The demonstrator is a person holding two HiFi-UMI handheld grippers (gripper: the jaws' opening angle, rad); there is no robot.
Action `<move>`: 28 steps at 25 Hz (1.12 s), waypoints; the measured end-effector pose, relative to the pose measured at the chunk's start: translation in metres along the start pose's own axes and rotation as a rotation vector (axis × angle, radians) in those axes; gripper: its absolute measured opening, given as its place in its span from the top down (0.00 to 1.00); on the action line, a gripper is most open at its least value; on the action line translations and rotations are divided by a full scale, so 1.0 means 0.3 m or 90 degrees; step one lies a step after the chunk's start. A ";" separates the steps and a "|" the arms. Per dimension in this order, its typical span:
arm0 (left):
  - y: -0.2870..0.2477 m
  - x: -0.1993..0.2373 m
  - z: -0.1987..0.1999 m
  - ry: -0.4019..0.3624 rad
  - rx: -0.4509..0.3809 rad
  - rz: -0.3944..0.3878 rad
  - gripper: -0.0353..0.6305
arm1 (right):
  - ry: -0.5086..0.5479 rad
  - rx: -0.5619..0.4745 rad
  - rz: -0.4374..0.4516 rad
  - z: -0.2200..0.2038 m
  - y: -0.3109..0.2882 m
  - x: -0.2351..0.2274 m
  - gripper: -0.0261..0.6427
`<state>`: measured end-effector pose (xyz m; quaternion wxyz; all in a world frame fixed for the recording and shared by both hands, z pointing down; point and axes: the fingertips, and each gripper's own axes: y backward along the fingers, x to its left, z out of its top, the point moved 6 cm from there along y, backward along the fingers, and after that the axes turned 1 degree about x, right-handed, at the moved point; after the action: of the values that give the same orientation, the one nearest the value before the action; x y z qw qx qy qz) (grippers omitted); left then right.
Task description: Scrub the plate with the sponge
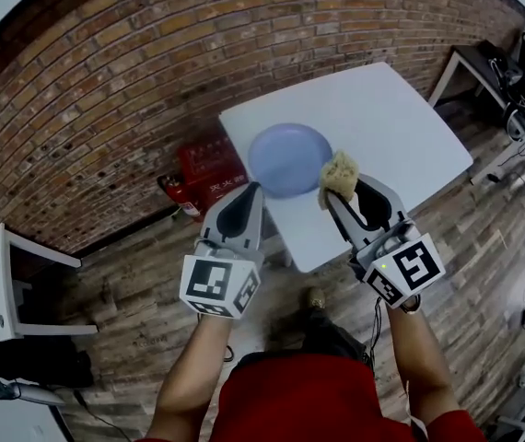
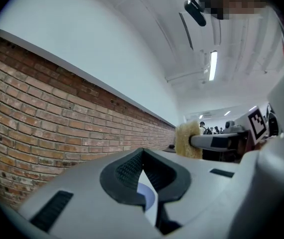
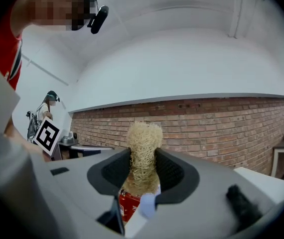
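Note:
A pale blue round plate (image 1: 289, 158) lies on the white table (image 1: 401, 127) near its front left corner. My right gripper (image 1: 339, 190) is shut on a tan fibrous sponge (image 1: 339, 174), held in the air over the table's front edge, just right of the plate. In the right gripper view the sponge (image 3: 143, 153) stands pinched between the jaws. My left gripper (image 1: 254, 189) is shut with nothing in it, raised just in front of the plate's near left rim. A sliver of the plate (image 2: 147, 198) shows below its closed tips (image 2: 142, 169), and the sponge (image 2: 189, 140) to its right.
A red crate (image 1: 211, 170) and a red fire extinguisher (image 1: 181, 197) stand on the wood floor against the brick wall (image 1: 106, 90), left of the table. A white shelf unit (image 1: 9, 284) is at far left. Desks with cables (image 1: 511, 81) sit at far right.

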<state>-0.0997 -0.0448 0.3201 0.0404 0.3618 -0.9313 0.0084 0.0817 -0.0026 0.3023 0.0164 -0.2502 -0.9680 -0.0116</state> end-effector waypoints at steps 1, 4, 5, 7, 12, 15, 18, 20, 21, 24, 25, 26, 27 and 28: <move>-0.025 0.003 -0.003 -0.003 0.000 0.006 0.93 | 0.006 0.001 0.006 -0.006 -0.018 -0.024 0.73; -0.109 0.005 -0.011 -0.010 0.002 0.018 0.93 | 0.016 0.002 0.021 -0.015 -0.067 -0.101 0.73; -0.137 0.007 -0.013 -0.011 0.003 0.024 0.93 | 0.015 0.002 0.028 -0.017 -0.085 -0.128 0.73; -0.188 0.011 -0.016 -0.014 0.006 0.041 0.93 | 0.012 0.003 0.047 -0.023 -0.122 -0.182 0.73; -0.309 0.018 -0.029 -0.022 0.016 0.081 0.93 | 0.005 0.007 0.090 -0.037 -0.202 -0.307 0.73; -0.363 0.029 -0.038 -0.027 0.026 0.108 0.93 | -0.002 0.007 0.116 -0.040 -0.249 -0.366 0.73; -0.400 0.045 -0.058 -0.025 0.038 0.130 0.93 | -0.002 0.009 0.140 -0.044 -0.288 -0.407 0.73; -0.420 0.056 -0.074 -0.020 0.046 0.141 0.93 | -0.005 0.011 0.150 -0.048 -0.312 -0.428 0.73; -0.430 0.062 -0.082 -0.017 0.050 0.145 0.93 | -0.007 0.011 0.152 -0.051 -0.323 -0.438 0.73; -0.458 0.075 -0.105 -0.013 0.063 0.151 0.93 | -0.013 0.015 0.154 -0.063 -0.353 -0.459 0.73; -0.466 0.082 -0.110 -0.013 0.066 0.152 0.93 | -0.014 0.016 0.154 -0.067 -0.364 -0.464 0.73; -0.474 0.090 -0.115 -0.013 0.069 0.152 0.93 | -0.014 0.018 0.153 -0.069 -0.376 -0.468 0.73; -0.481 0.100 -0.119 -0.012 0.071 0.153 0.93 | -0.014 0.019 0.153 -0.073 -0.391 -0.470 0.73; -0.488 0.112 -0.124 -0.011 0.073 0.153 0.93 | -0.013 0.021 0.152 -0.077 -0.407 -0.472 0.73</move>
<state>-0.0230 -0.1739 0.3580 0.0103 0.2493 -0.9663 0.0632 0.1469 -0.1786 0.3182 0.0123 -0.3633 -0.9315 0.0092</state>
